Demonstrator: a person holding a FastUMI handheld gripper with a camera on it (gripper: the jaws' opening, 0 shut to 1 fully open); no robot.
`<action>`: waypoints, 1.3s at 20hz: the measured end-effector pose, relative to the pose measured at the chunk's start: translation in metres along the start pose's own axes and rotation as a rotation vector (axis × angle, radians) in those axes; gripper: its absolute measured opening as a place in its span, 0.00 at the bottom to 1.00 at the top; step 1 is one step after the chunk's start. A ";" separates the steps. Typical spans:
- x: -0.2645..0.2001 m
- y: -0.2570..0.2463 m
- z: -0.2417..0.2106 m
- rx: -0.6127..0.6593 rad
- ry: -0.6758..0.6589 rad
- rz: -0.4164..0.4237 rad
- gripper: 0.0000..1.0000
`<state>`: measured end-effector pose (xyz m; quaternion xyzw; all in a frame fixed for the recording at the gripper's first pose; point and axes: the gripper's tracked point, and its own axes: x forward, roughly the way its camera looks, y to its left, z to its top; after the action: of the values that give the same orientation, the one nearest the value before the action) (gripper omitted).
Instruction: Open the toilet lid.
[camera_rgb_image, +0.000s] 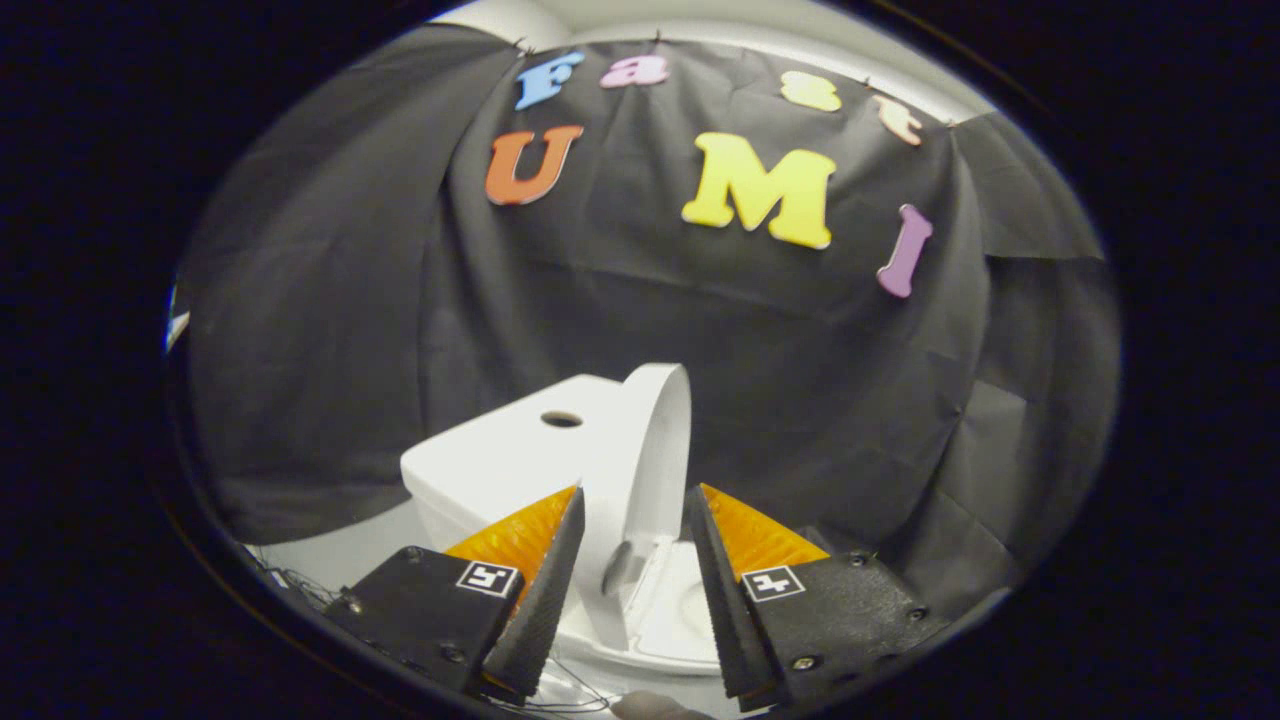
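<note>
Standing raised on its hinge, the toilet lid (655, 450) leans back against the front of the white tank (500, 465), its curved upper edge rising just above the tank's top. A dark round hole (561, 419) sits in the middle of the tank's flat top. Below the lid, part of the white seat (680, 615) and the pale hollow of the bowl show between the two fingers of the tool (635, 510). The tool is open: its fingers stand well apart, one on each side of the upright lid as seen from behind them, and neither finger presses on it. The lid and the seat lie just ahead of the fingertips and a little beyond them; whether a fingertip brushes the lid's edge cannot be told. Each finger carries a small square marker on its body near the base. Black cloth (350, 300) hangs behind and around the toilet as the booth's wall, falling in folds to both sides of the tank. Thin wires (570, 690) trail near the foot of the bowl, below the fingers.
</note>
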<state>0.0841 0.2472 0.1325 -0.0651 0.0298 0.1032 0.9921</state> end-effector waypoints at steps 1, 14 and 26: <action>-0.013 -0.015 0.015 0.032 -0.061 -0.002 0.68; -0.127 -0.181 -0.013 0.075 -0.419 -0.069 1.00; -0.109 -0.212 -0.053 0.277 -0.431 0.004 1.00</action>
<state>0.0194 0.0128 0.1137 0.0950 -0.1683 0.1114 0.9748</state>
